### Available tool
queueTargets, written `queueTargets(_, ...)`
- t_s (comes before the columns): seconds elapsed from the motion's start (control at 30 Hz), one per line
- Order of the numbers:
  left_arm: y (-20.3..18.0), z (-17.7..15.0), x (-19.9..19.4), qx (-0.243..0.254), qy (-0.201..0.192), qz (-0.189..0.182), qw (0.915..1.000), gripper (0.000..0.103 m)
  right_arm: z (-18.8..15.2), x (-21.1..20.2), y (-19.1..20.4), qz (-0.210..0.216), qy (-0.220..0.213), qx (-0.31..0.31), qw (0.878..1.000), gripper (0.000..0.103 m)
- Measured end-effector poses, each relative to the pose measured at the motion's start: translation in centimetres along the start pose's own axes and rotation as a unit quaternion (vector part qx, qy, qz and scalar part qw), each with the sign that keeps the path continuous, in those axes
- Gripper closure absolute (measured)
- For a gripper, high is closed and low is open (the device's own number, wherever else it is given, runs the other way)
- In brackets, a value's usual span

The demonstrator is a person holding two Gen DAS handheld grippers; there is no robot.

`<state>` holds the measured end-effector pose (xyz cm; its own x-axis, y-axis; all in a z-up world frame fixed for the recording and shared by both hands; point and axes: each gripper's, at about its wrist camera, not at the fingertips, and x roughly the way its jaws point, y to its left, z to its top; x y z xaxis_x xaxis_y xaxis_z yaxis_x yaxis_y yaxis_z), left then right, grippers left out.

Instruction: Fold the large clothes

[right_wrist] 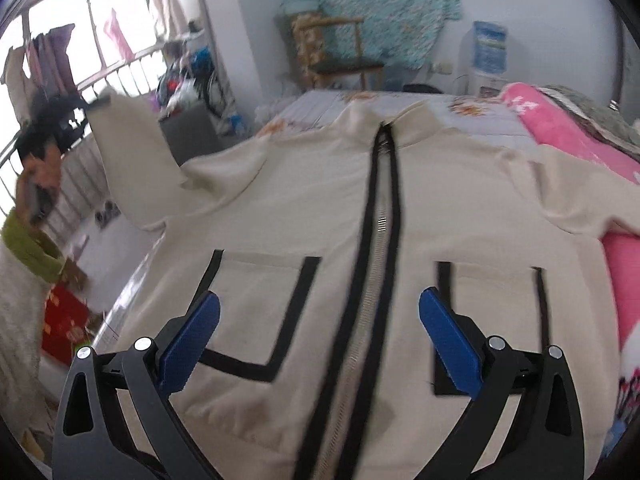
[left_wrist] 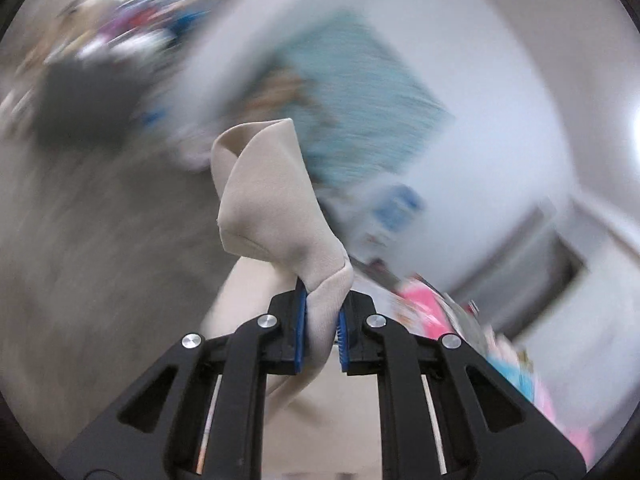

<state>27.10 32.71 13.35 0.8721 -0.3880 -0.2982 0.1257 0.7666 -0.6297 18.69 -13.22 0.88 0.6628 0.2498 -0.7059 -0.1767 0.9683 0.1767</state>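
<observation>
The left gripper (left_wrist: 322, 320) is closed on a fold of cream fabric (left_wrist: 272, 200), and the blue pads (left_wrist: 300, 328) press it from both sides. The fabric stands up from the jaws toward 12 o'clock and curls over at its top edge. More of the same cream fabric hangs below the jaws, toward 6 o'clock. The background is strongly blurred: a turquoise cloth (left_wrist: 360, 100) on a white wall at 1 o'clock, something pink (left_wrist: 424, 308) at 4 o'clock.
</observation>
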Motion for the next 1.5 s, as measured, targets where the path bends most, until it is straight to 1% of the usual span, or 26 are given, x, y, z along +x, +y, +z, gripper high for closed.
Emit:
queueTargets(0.03,-4.6,-0.6,0.6,0.041,0.013,-0.025,0.9988,0.091,-0.2,-0.6,-0.5,-0.002,-0.006,0.006,1.0,0.006)
queueTargets(0.07,-7.7,-1.3,1.0,0.066,0.024,-0.042,0.9966,0.091,-0.5,-1.4,-1.1,-0.005,-0.014,0.015,1.0,0.006)
queueTargets(0.13,-13.9,-4.0,2.6,0.122,0.06,-0.076,0.9878,0.09,-1.1,-2.9,-2.5,-0.01,-0.028,0.032,0.999,0.006)
queueTargets(0.23,-18.9,-9.2,6.0,0.171,0.12,-0.08,0.9747,0.089,-2.2,-4.5,-4.9,-0.021,-0.039,0.062,0.997,0.005)
queueTargets(0.27,-19.9,-12.3,7.8,0.182,0.157,-0.073,0.9681,0.088,-2.5,-4.9,-5.6,-0.023,-0.04,0.073,0.996,0.005)
queueTargets(0.3,-20.1,-13.8,8.7,0.186,0.172,-0.065,0.9651,0.086,-3.1,-5.2,-6.7,-0.023,-0.037,0.091,0.995,0.006)
queueTargets(0.33,-20.0,-16.4,10.1,0.192,0.201,-0.053,0.9591,0.078,-3.4,-5.3,-7.4,-0.022,-0.034,0.103,0.994,0.005)
queueTargets(0.37,-19.5,-18.8,11.6,0.195,0.239,-0.042,0.9504,0.071,-3.9,-5.2,-8.3,-0.022,-0.025,0.12,0.992,0.005)
queueTargets(0.4,-19.2,-20.4,12.8,0.194,0.265,-0.033,0.9439,0.057,-4.3,-5.2,-9.0,-0.021,-0.017,0.13,0.991,0.005)
queueTargets(0.43,-18.1,-22.7,14.1,0.187,0.3,-0.016,0.9352,0.054,-4.8,-4.8,-9.8,-0.02,-0.003,0.146,0.989,0.005)
queueTargets(0.5,-16.7,-25.1,14.0,0.177,0.333,-0.003,0.9262,0.054,-5.5,-4.2,-11.0,-0.02,0.017,0.164,0.986,0.005)
queueTargets(0.57,-15.1,-25.5,12.8,0.161,0.338,-0.005,0.9272,0.052,-5.5,-4.1,-11.5,-0.022,0.021,0.167,0.985,0.005)
queueTargets(0.6,-14.9,-25.4,12.2,0.158,0.333,-0.006,0.9296,0.047,-5.3,-4.1,-11.7,-0.022,0.021,0.167,0.985,0.005)
queueTargets(0.63,-14.6,-24.9,11.1,0.159,0.321,-0.007,0.9335,0.043,-5.0,-4.3,-12.0,-0.019,0.02,0.166,0.986,0.005)
queueTargets(0.7,-15.1,-24.6,10.7,0.17,0.296,0.005,0.9398,0.041,-4.2,-4.6,-12.1,-0.005,0.016,0.161,0.987,0.005)
queueTargets(0.77,-14.6,-24.9,9.6,0.179,0.28,0.026,0.9428,0.041,-2.5,-5.1,-12.3,0.017,0.011,0.152,0.988,0.005)
queueTargets(0.9,-13.2,-24.5,8.3,0.203,0.259,0.077,0.9411,0.041,1.2,-4.7,-13.1,0.071,0.026,0.154,0.985,0.005)
queueTargets(0.93,-12.8,-24.7,7.9,0.211,0.256,0.089,0.9393,0.041,1.3,-4.8,-13.2,0.086,0.035,0.16,0.983,0.006)
queueTargets(1.03,-11.3,-25.3,7.6,0.217,0.258,0.113,0.9347,0.042,2.8,-2.1,-14.5,0.122,0.076,0.199,0.969,0.016)
queueTargets(1.1,-10.3,-25.6,7.6,0.207,0.259,0.117,0.9363,0.043,3.2,0.8,-15.6,0.12,0.111,0.226,0.96,0.023)
queueTargets(1.17,-9.3,-25.5,7.4,0.191,0.251,0.113,0.942,0.044,3.7,3.7,-16.6,0.125,0.14,0.247,0.951,0.033)
queueTargets(1.2,-8.9,-25.4,7.3,0.183,0.247,0.112,0.9448,0.047,3.7,5.2,-17.0,0.128,0.156,0.259,0.945,0.035)
queueTargets(1.27,-7.7,-24.9,6.8,0.159,0.229,0.109,0.9543,0.052,3.5,7.5,-17.4,0.126,0.177,0.273,0.937,0.04)
queueTargets(1.33,-6.7,-24.3,6.4,0.139,0.207,0.108,0.9623,0.053,3.4,9.5,-17.4,0.107,0.191,0.273,0.937,0.045)
queueTargets(1.4,-5.9,-23.9,6.2,0.123,0.195,0.109,0.967,0.053,3.2,10.8,-17.1,0.109,0.201,0.27,0.935,0.051)
queueTargets(1.5,-5.0,-23.4,6.1,0.108,0.178,0.11,0.9719,0.053,3.4,11.3,-15.8,0.1,0.197,0.237,0.946,0.055)
